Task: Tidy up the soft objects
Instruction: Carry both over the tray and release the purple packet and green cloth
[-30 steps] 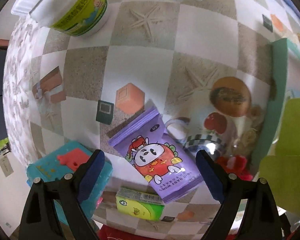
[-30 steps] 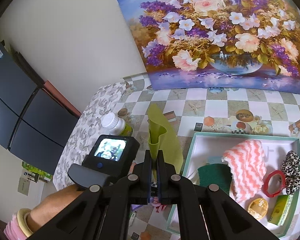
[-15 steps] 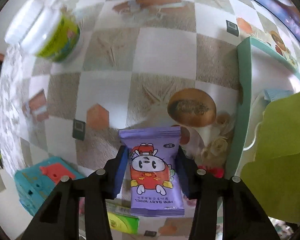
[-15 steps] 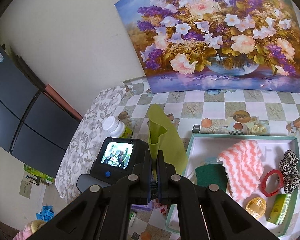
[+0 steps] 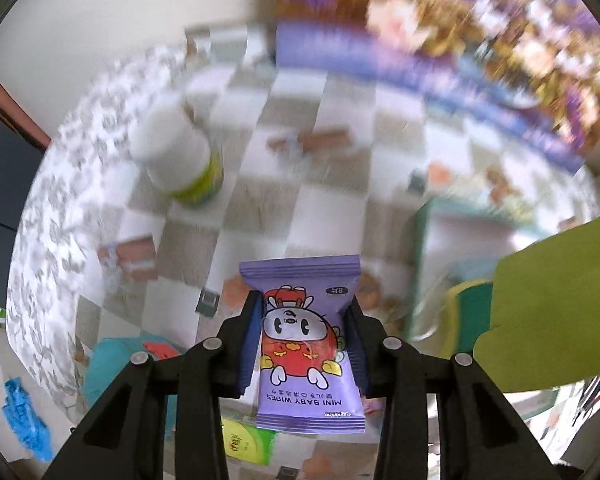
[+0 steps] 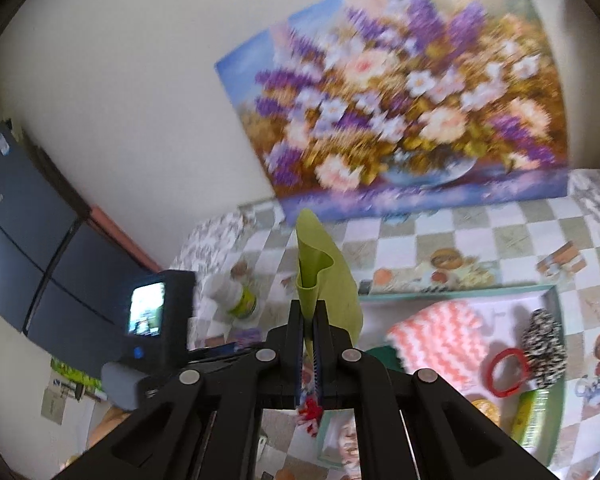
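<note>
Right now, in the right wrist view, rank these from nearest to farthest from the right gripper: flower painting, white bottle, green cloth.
1. green cloth: clamped in the right gripper.
2. white bottle: on the table, to the left.
3. flower painting: against the back wall, farthest.

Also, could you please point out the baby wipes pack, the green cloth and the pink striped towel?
baby wipes pack [image 5: 302, 334]: left wrist view, printed front.
green cloth [image 6: 332, 284]: right wrist view, upper fold.
pink striped towel [image 6: 440, 338]: right wrist view, middle, inside the tray.
</note>
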`<action>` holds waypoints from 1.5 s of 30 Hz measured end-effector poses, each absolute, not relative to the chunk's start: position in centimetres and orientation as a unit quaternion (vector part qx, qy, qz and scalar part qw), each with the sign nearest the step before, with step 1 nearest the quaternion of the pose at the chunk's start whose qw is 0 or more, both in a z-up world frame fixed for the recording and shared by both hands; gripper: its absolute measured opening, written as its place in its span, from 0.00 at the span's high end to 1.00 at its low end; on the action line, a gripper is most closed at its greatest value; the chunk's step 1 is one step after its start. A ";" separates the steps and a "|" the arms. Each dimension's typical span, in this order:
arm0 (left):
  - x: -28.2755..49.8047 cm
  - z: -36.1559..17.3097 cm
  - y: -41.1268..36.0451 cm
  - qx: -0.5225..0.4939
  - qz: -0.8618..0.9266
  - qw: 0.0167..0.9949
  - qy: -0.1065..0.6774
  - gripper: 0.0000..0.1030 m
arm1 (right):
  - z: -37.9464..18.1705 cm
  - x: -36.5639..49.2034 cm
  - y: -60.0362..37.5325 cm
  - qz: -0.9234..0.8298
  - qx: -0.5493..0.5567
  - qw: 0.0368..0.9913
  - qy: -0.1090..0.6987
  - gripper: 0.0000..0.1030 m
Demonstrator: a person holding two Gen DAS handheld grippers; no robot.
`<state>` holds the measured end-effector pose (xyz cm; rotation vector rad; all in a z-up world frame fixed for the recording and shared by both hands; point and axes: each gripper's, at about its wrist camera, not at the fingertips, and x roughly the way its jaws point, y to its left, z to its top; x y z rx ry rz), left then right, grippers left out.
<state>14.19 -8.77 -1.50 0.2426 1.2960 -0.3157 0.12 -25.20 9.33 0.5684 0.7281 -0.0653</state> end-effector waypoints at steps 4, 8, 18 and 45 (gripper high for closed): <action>12.0 1.1 -11.3 0.109 -0.196 0.801 0.555 0.61 | 9.5 -1.7 -28.2 -0.078 0.281 0.891 0.347 0.96; 7.7 1.7 -15.4 0.123 -0.260 0.789 0.542 0.60 | 7.4 -2.8 -31.0 -0.128 0.287 0.872 0.376 0.96; 3.8 -3.4 -21.0 0.173 -0.307 0.747 0.564 0.56 | 0.9 -3.7 -34.7 -0.200 0.283 0.810 0.474 0.93; 6.1 -1.3 -14.2 0.128 -0.248 0.780 0.559 0.22 | 1.7 -5.0 -31.4 -0.218 0.244 0.810 0.486 0.63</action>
